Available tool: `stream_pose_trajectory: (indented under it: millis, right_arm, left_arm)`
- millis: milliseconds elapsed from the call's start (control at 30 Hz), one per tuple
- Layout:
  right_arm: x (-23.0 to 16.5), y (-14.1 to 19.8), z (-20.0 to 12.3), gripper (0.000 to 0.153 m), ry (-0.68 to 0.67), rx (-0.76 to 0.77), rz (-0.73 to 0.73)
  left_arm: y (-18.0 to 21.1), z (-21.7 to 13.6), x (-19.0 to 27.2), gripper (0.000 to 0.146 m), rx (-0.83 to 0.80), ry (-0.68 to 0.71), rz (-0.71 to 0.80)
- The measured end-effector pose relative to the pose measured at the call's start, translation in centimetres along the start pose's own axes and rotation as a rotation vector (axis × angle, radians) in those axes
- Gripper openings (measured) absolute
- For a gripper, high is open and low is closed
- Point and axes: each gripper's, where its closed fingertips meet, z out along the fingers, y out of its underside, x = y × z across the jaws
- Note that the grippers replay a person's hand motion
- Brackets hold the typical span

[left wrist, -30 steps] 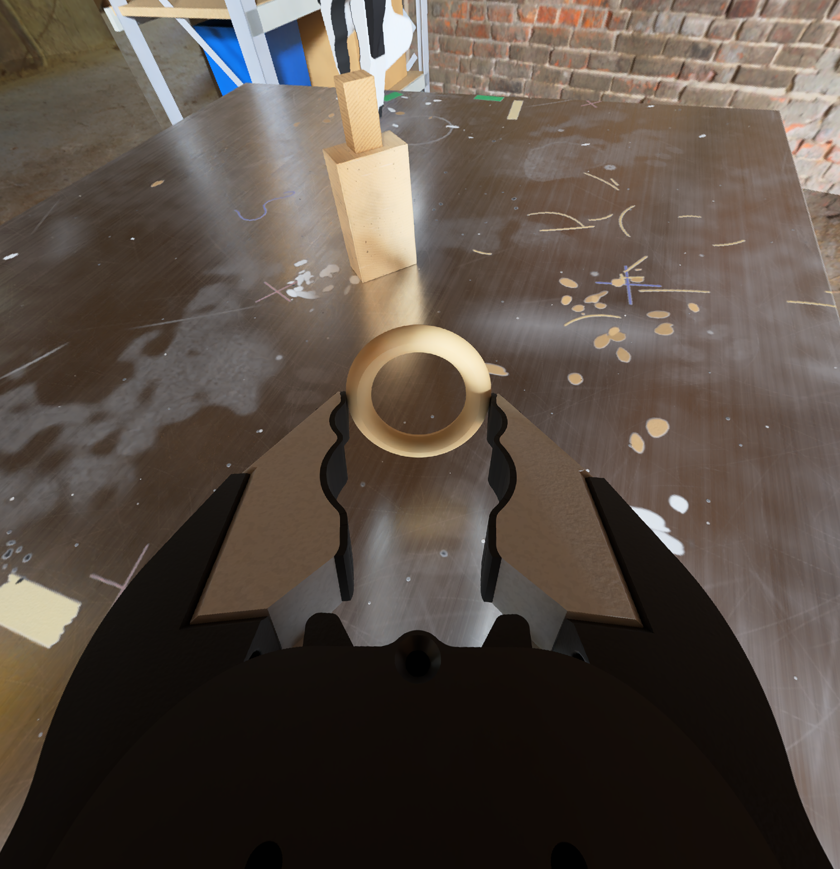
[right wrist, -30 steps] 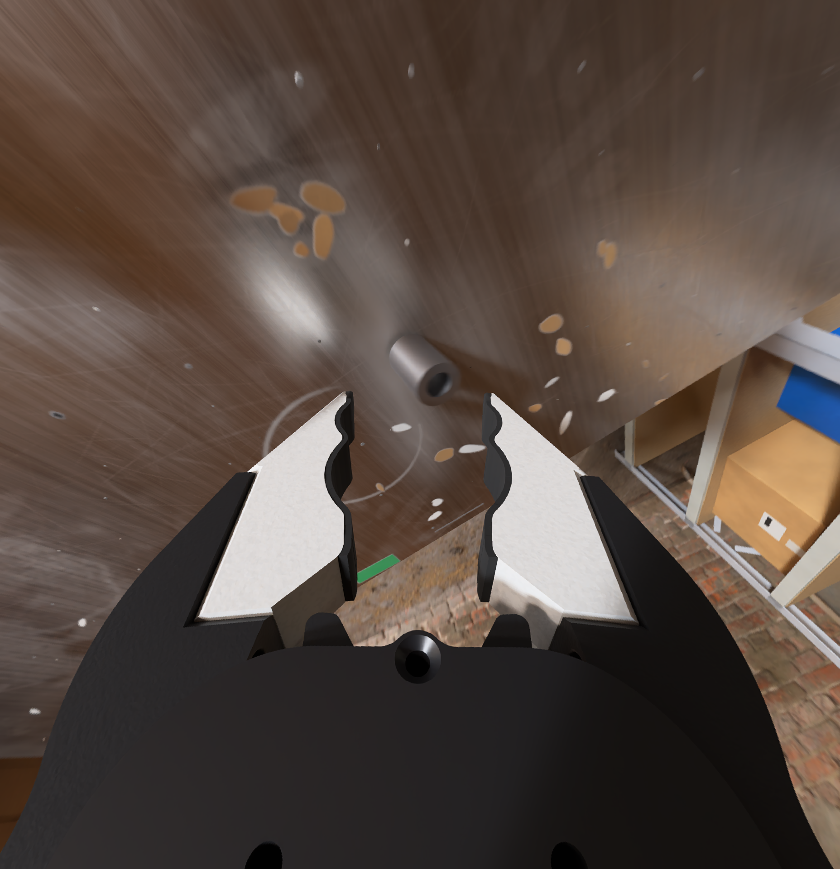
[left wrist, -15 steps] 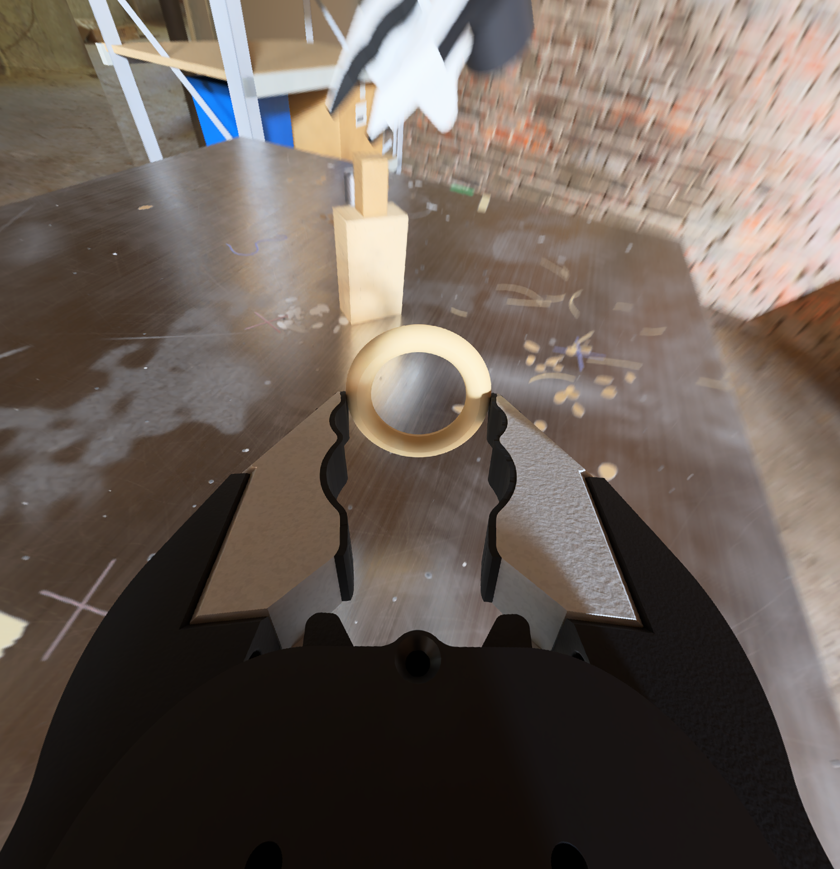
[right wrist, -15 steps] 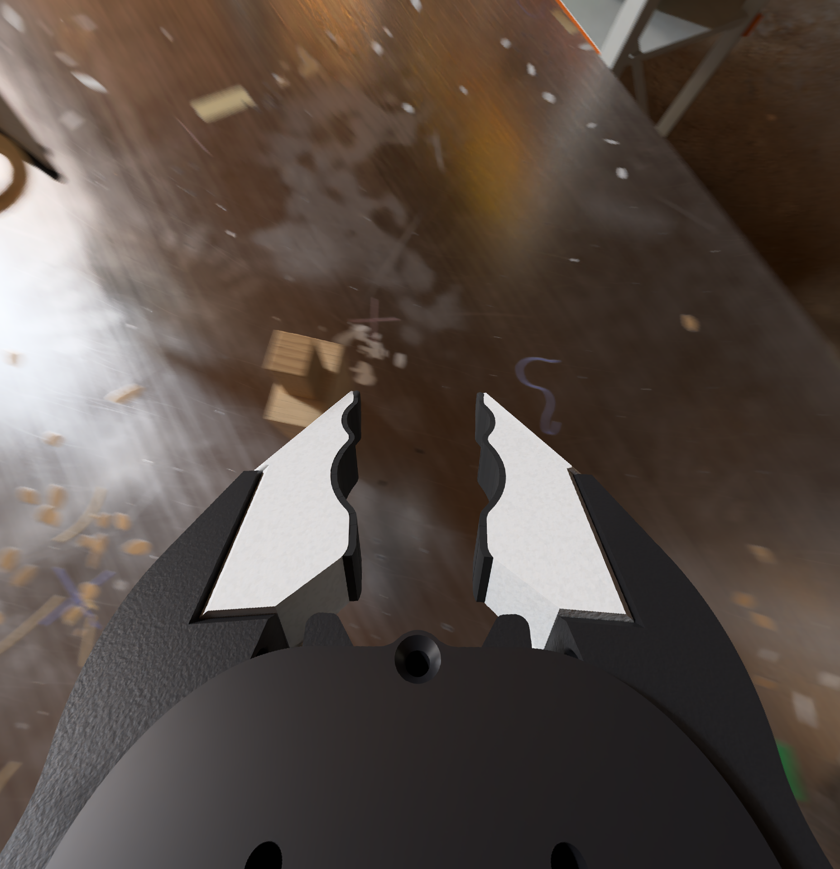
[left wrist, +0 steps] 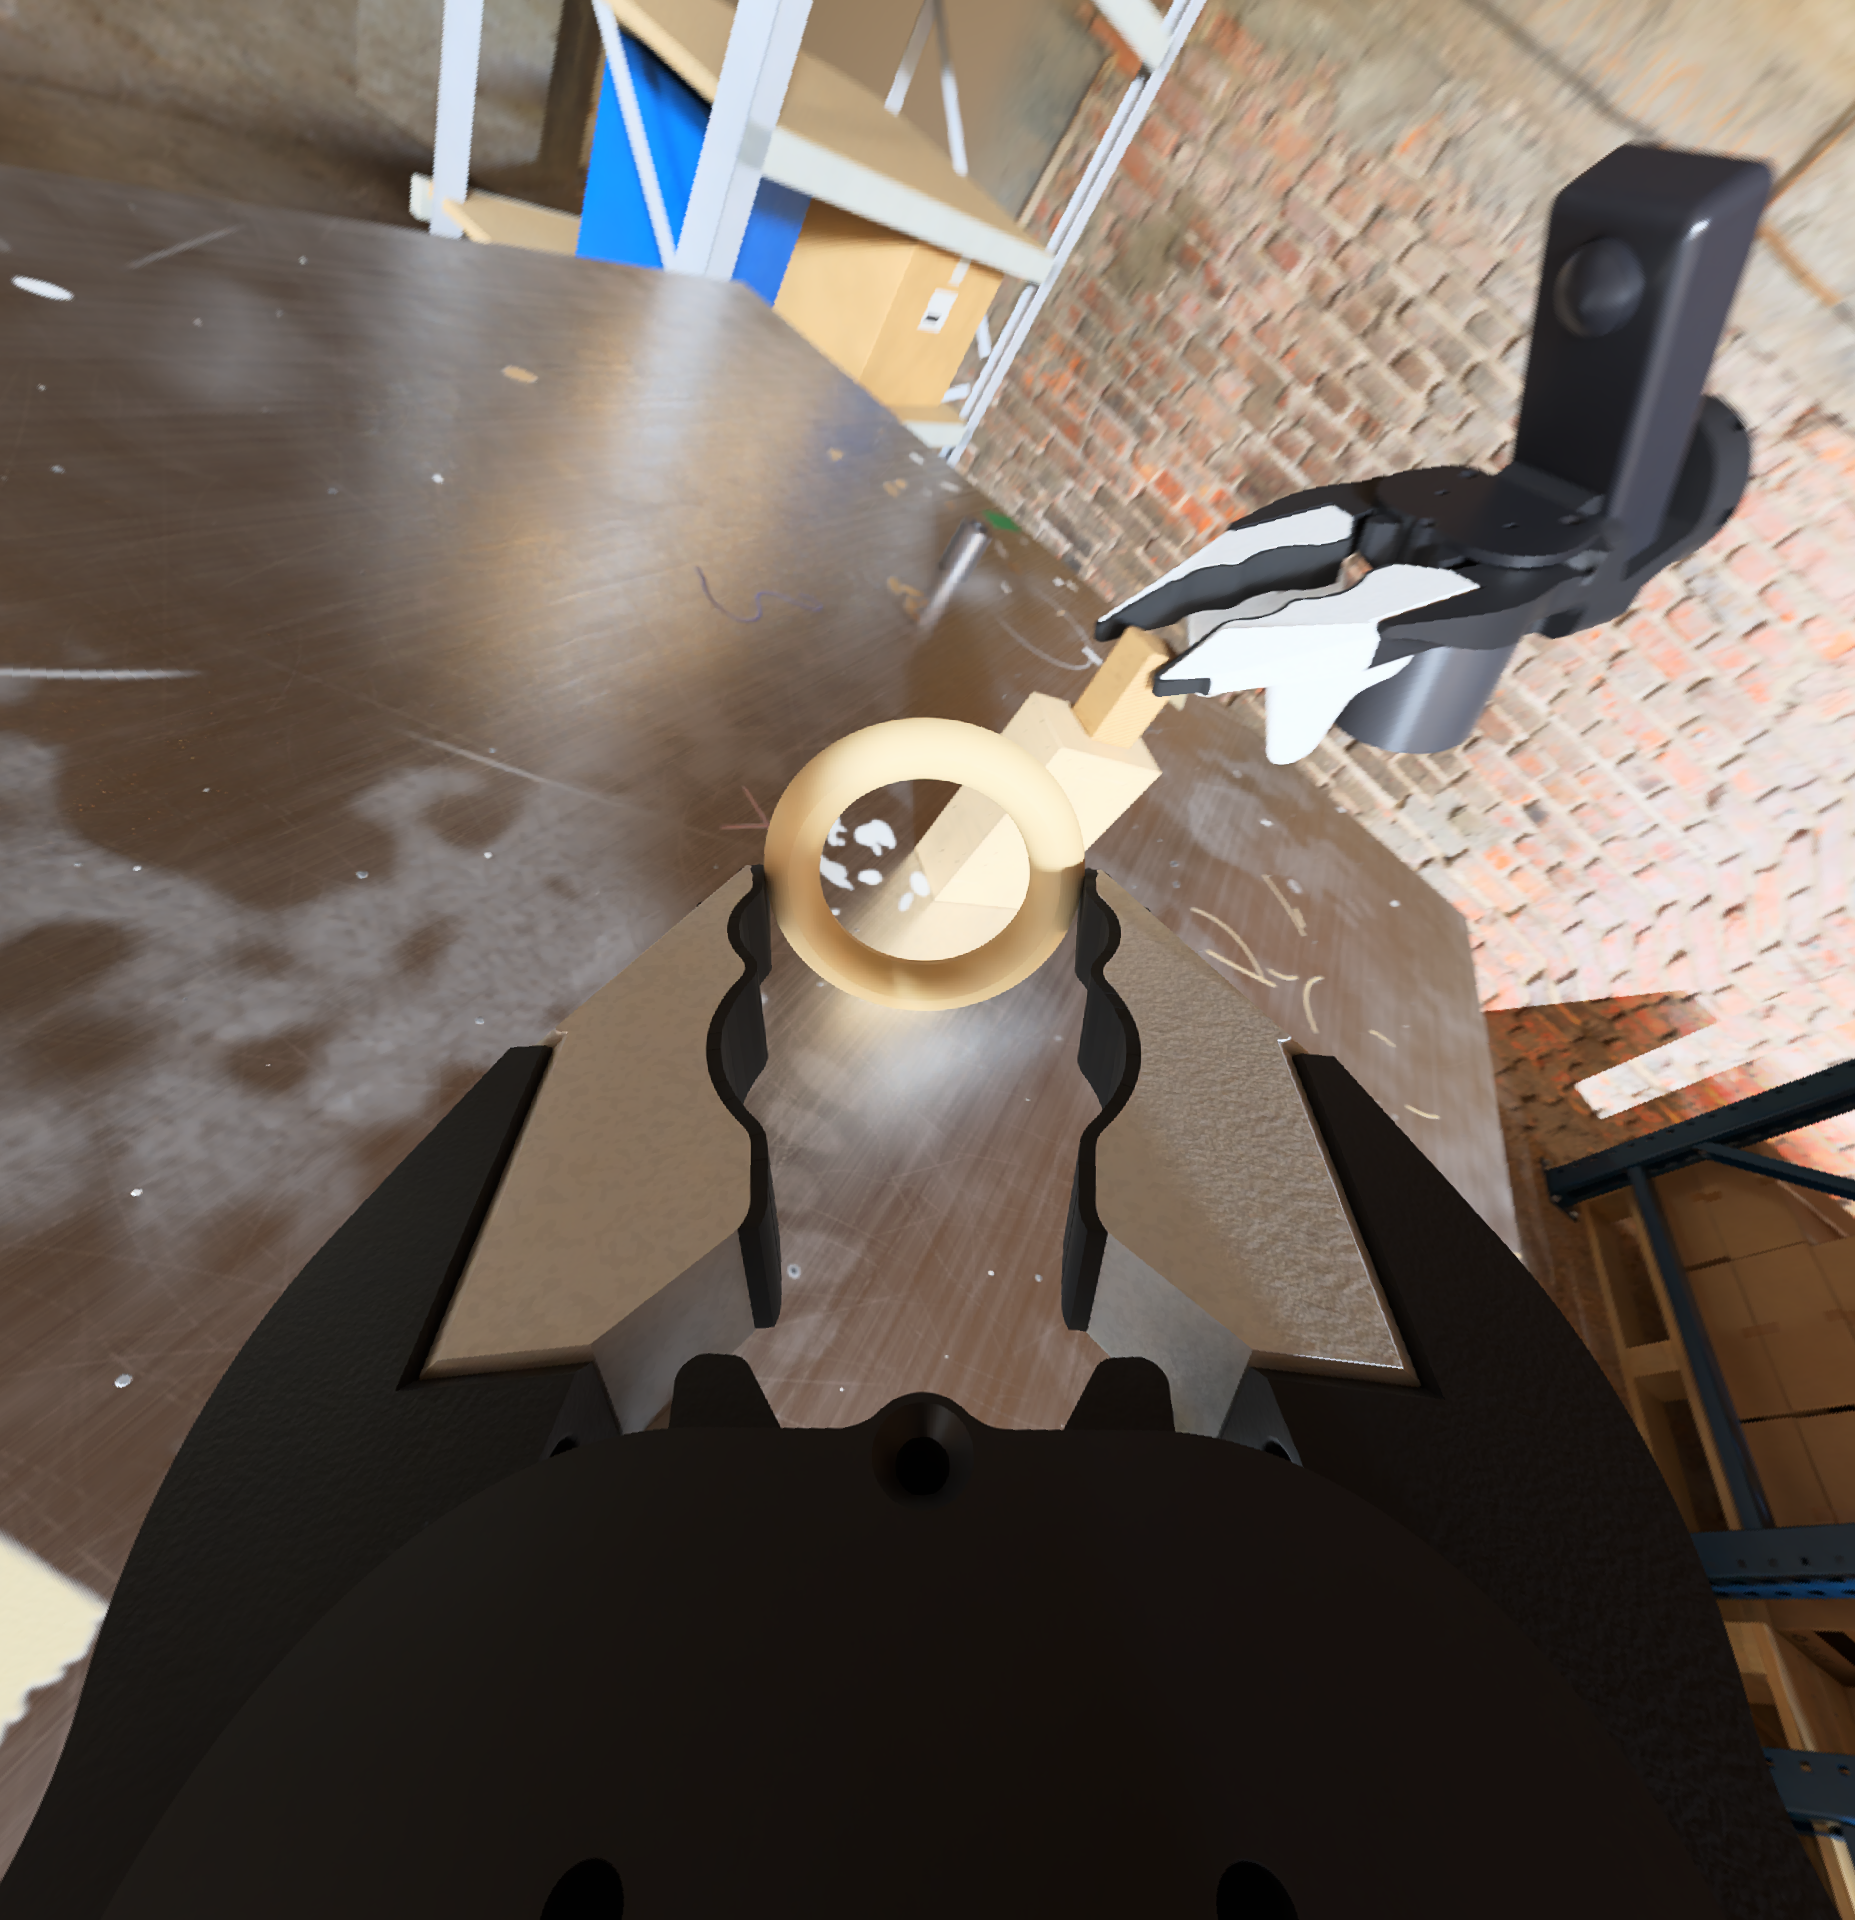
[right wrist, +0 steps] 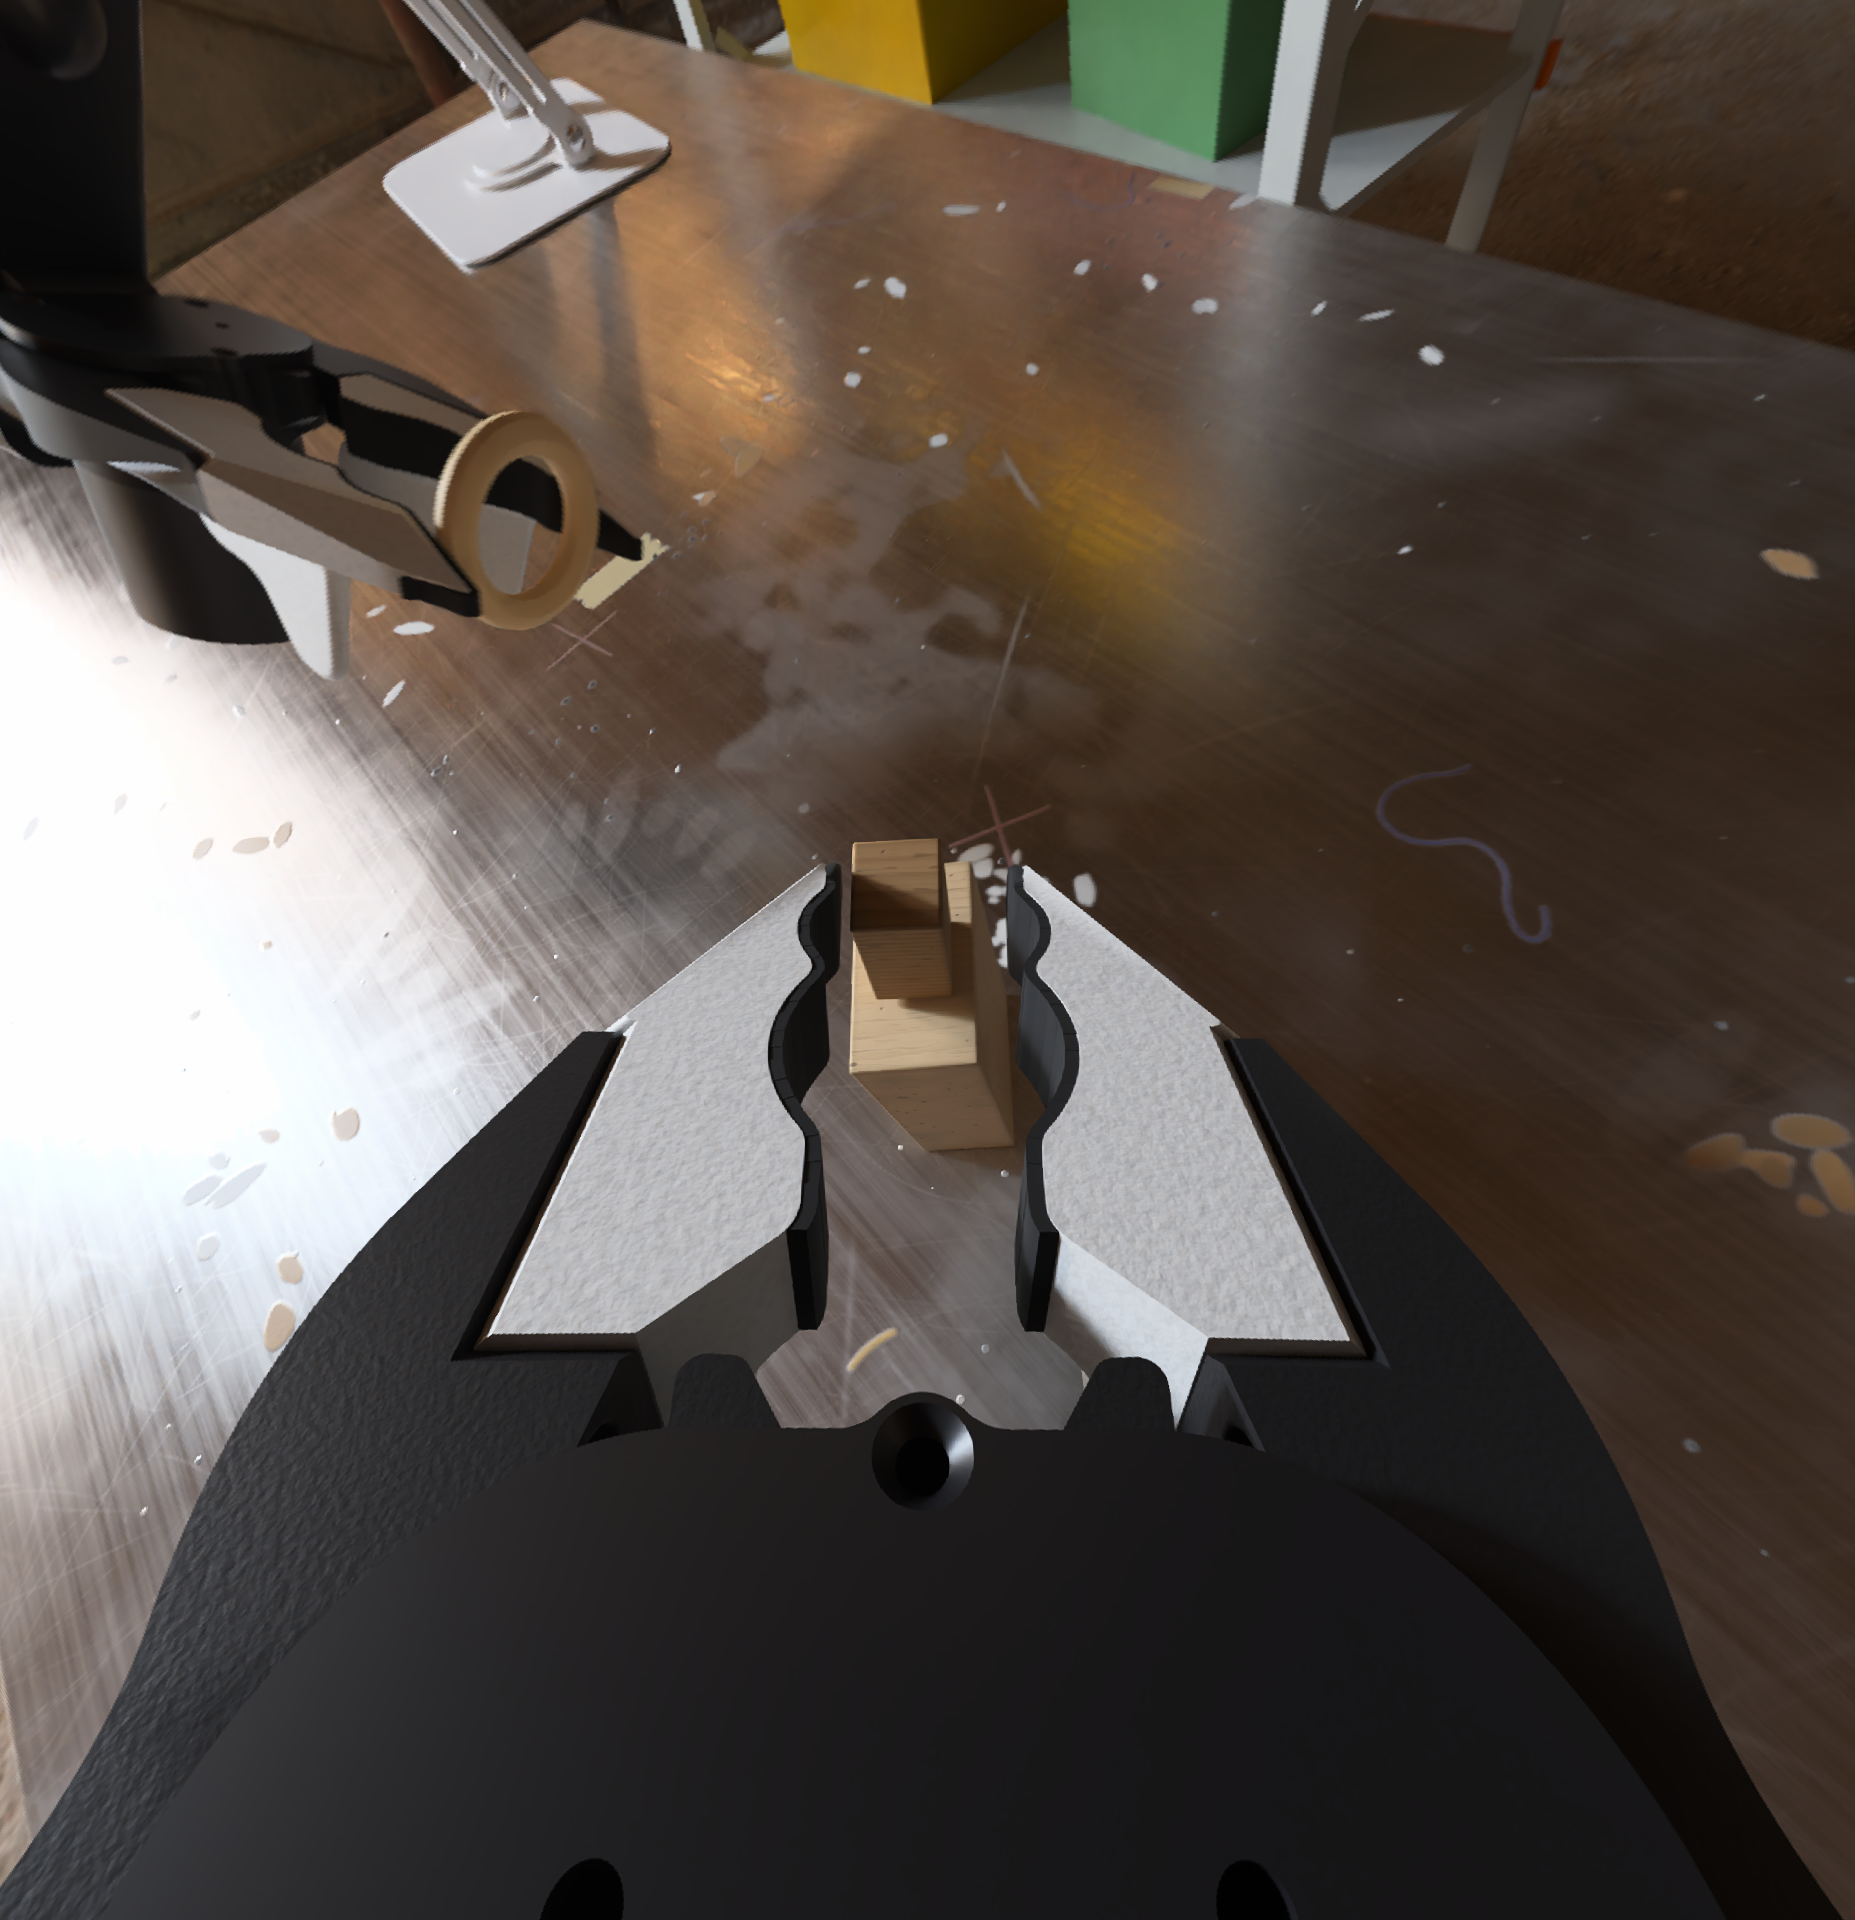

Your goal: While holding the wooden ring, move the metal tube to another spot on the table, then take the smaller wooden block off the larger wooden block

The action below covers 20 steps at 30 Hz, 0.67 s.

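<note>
From my feed, the brushed, glossy brown metal table (right wrist: pixel 1318 540) throws hard glare and shows fine scratches. The pale round wooden ring (left wrist: pixel 918 862) looks smooth and matt, its outer edge finely ribbed in my right camera (right wrist: pixel 455 499). The small light wooden block (right wrist: pixel 897 925) and the larger pale wooden block (right wrist: pixel 944 1081) show bare, matt grain. My right gripper (right wrist: pixel 921 883) has grainy white panels and pebbled black shell.

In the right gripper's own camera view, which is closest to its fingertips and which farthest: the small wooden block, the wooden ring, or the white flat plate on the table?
1. smaller wooden block: between the right gripper fingertips.
2. wooden ring: up left, in the left gripper.
3. white plate: far left, at the table's back edge.
</note>
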Motion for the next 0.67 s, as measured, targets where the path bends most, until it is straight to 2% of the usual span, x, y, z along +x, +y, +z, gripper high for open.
stream_pose_trajectory:
  millis: [133, 433, 533, 667]
  right_arm:
    - [-0.7, 0.7, 0.4, 0.018, -0.001, -0.003, -0.042]
    - [-4.9, 3.3, -3.2, 0.018, 0.023, 0.134, -0.355]
    - [-7.2, 5.0, -4.6, 0.018, -0.041, 0.158, -0.413]
    - [-9.3, 8.0, -4.5, 0.018, -0.029, 0.113, -0.569]
  left_arm:
    - [0.9, 0.8, 0.2, 0.059, -0.041, -0.026, 0.036]
    - [3.6, -1.6, 4.4, 0.059, -0.062, 0.046, 0.279]
    - [4.9, -2.4, 5.9, 0.059, -0.061, 0.056, 0.449]
    - [7.5, -2.5, 6.8, 0.059, -0.11, -0.021, 0.75]
